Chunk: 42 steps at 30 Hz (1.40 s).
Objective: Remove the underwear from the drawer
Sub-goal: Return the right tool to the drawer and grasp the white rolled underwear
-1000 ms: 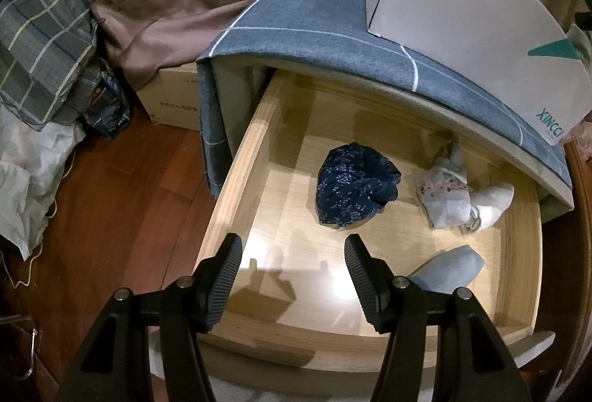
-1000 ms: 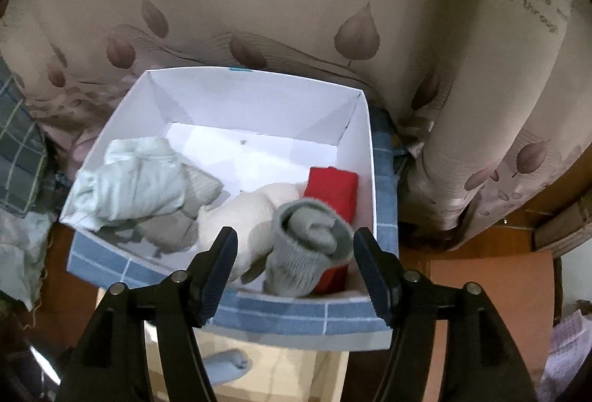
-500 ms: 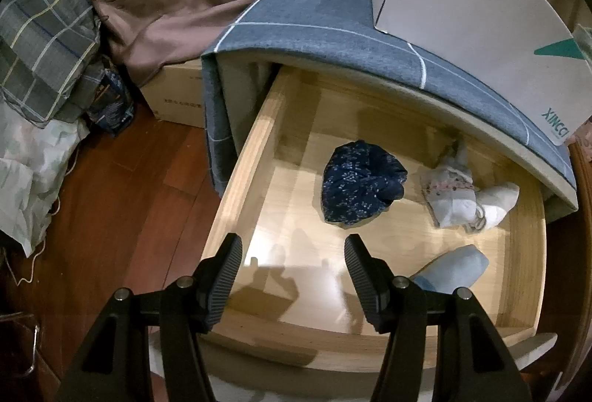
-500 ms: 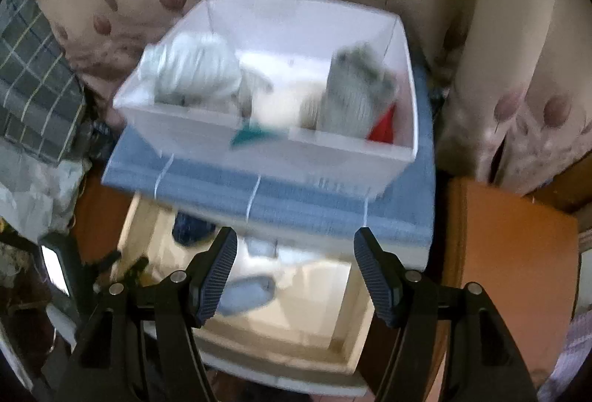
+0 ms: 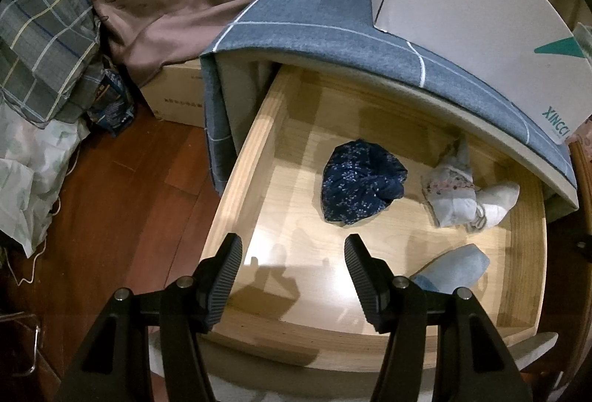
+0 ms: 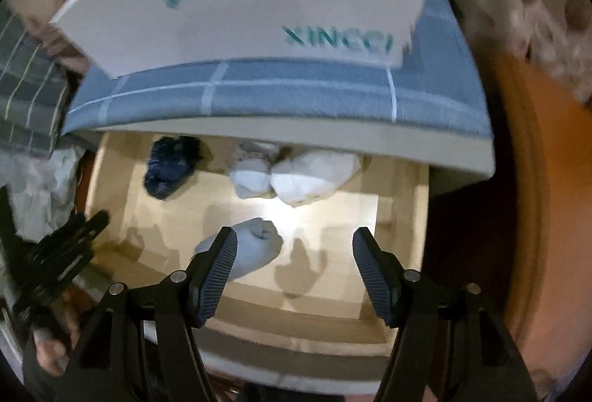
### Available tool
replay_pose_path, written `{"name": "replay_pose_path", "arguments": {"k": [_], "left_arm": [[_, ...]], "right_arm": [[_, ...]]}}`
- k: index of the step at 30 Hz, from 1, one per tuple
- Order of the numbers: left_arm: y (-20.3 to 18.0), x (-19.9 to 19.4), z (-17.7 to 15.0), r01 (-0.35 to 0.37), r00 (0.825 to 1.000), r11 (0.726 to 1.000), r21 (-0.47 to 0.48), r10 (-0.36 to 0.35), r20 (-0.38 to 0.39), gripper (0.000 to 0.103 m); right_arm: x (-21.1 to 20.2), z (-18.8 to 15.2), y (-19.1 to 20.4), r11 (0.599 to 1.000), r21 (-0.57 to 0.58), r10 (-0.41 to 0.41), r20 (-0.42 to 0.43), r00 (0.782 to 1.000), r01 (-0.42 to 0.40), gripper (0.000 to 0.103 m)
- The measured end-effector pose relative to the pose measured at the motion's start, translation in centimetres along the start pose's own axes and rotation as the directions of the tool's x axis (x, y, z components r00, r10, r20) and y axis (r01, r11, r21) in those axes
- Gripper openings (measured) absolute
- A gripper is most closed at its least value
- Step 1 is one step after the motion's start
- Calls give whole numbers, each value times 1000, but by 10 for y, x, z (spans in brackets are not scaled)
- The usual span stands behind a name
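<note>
Both grippers' jaws wide, empty, over drawer [image 5: 236, 180]; white box [image 5: 462, 13] on top overhangs rear.

The wooden drawer [image 5: 255, 158] stands pulled open below me. Near the middle of its floor lies a crumpled navy underwear bundle with pale speckles [image 5: 360, 185]. Towards the back right corner sits a white bundle with a floral band [image 5: 453, 195], touching a plain white piece [image 5: 497, 200]. A rolled light-blue piece [image 5: 453, 267] lies near the front right corner.
</note>
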<state>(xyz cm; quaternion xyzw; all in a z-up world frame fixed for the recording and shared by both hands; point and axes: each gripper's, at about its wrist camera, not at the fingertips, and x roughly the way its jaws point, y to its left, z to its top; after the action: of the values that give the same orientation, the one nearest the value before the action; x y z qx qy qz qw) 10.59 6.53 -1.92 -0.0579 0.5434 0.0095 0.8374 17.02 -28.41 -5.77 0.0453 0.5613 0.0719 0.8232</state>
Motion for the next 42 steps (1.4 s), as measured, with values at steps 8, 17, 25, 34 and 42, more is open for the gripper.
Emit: {"name": "replay_pose_path", "arguments": {"k": [8,17,25,34,42], "left_arm": [[-1,1,0,4,1000,1000,0,-4,-4,59],[-1,2,1,20,1000,1000,-3,-20,-8,59],[1,3,2,28,1000,1000,-8,-29,-12,59],[1,3,3,27,999,1000,-12,-27,-17,59],[1,4,2,22,1000,1000,-10,-22,-17,59]], "right_arm": [[50,10,-22,974,225,7,63,998,-21,61],[88,26,-25,952,307,-46,101,994,13,61],[115,37,-25,943,333,-33,58,998,12,61],[125,44,-20,961,274,-26,3,1000,24,53],[123,43,-20,975,206,-71,-55,996,81,50]]}}
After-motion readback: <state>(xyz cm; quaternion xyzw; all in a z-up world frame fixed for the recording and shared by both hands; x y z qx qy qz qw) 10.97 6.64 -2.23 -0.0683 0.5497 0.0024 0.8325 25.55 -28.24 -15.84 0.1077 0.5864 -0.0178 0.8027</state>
